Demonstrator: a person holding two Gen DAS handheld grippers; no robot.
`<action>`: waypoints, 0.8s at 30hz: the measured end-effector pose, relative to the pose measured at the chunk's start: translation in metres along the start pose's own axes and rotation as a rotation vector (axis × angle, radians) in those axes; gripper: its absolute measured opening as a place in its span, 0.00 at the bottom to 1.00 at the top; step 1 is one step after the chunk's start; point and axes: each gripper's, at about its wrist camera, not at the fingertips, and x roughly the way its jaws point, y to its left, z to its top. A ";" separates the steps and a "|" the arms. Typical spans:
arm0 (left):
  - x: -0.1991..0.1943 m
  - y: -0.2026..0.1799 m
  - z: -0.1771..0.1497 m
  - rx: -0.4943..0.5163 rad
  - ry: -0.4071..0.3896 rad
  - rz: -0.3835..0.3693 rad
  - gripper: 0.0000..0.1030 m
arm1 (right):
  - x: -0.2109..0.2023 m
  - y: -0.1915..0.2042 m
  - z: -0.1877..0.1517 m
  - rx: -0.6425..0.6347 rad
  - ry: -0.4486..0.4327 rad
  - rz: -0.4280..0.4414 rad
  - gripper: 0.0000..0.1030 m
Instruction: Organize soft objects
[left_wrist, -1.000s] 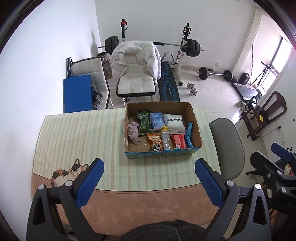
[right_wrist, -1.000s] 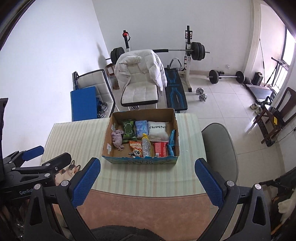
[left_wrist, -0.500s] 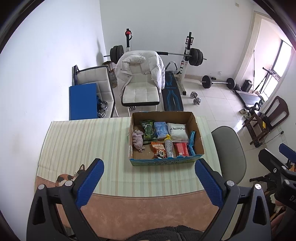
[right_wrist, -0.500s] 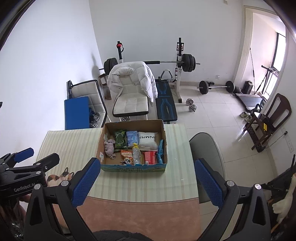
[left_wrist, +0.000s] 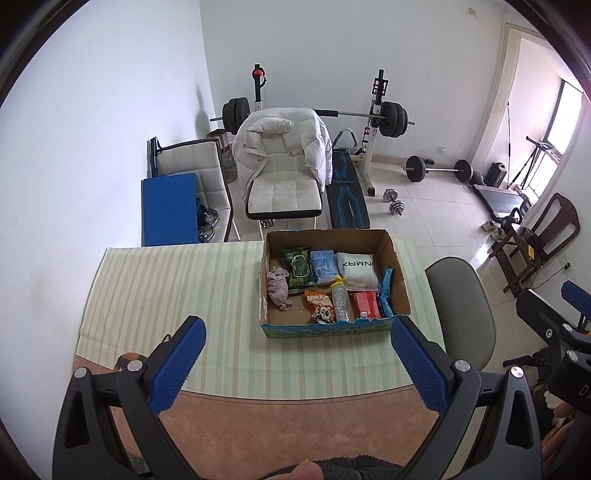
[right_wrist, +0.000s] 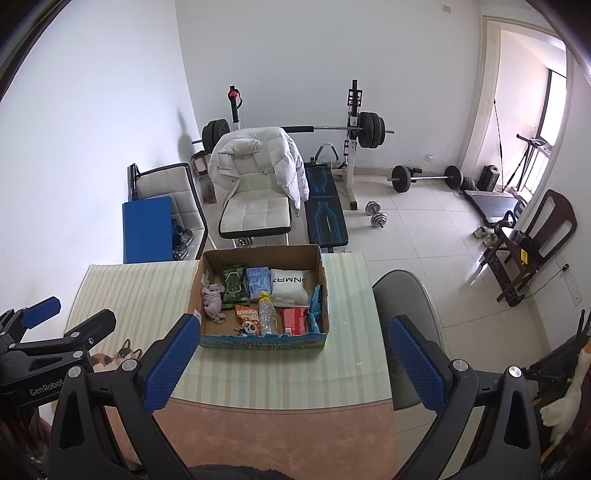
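Open cardboard box (right_wrist: 319, 295) near the table's (right_wrist: 280, 373) far edge, packed with a crumpled grey cloth (right_wrist: 213, 298), green packet (right_wrist: 233, 286), blue packet (right_wrist: 258, 282), white pouch (right_wrist: 290, 287), clear bottle (right_wrist: 267, 315), red pack (right_wrist: 294, 320) and panda snack bag (right_wrist: 247, 321). Right gripper (right_wrist: 291, 363) spread wide above the near edge, empty. Left gripper (right_wrist: 55, 328) parted over the near left corner.

Walls: plain white.
Floor: pale glossy tiles (right_wrist: 424, 229).
Back wall: barbell rack (right_wrist: 354, 125), a dark bench (right_wrist: 325, 218) under it.
Seating: white chair (right_wrist: 255, 214) draped with a white puffer jacket (right_wrist: 258, 155); grey chair (right_wrist: 406, 306) by the striped table (right_wrist: 280, 373).
Light: daylight from the window (right_wrist: 554, 107), right.
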 end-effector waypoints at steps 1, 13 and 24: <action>-0.001 0.000 0.000 -0.003 -0.002 0.000 1.00 | 0.000 0.000 0.000 -0.004 0.001 -0.003 1.00; -0.003 -0.001 0.001 -0.009 -0.005 0.000 1.00 | 0.003 -0.001 0.002 -0.011 0.004 -0.016 1.00; -0.003 -0.003 -0.001 -0.007 0.009 0.005 1.00 | 0.006 -0.004 -0.001 0.002 0.001 -0.025 1.00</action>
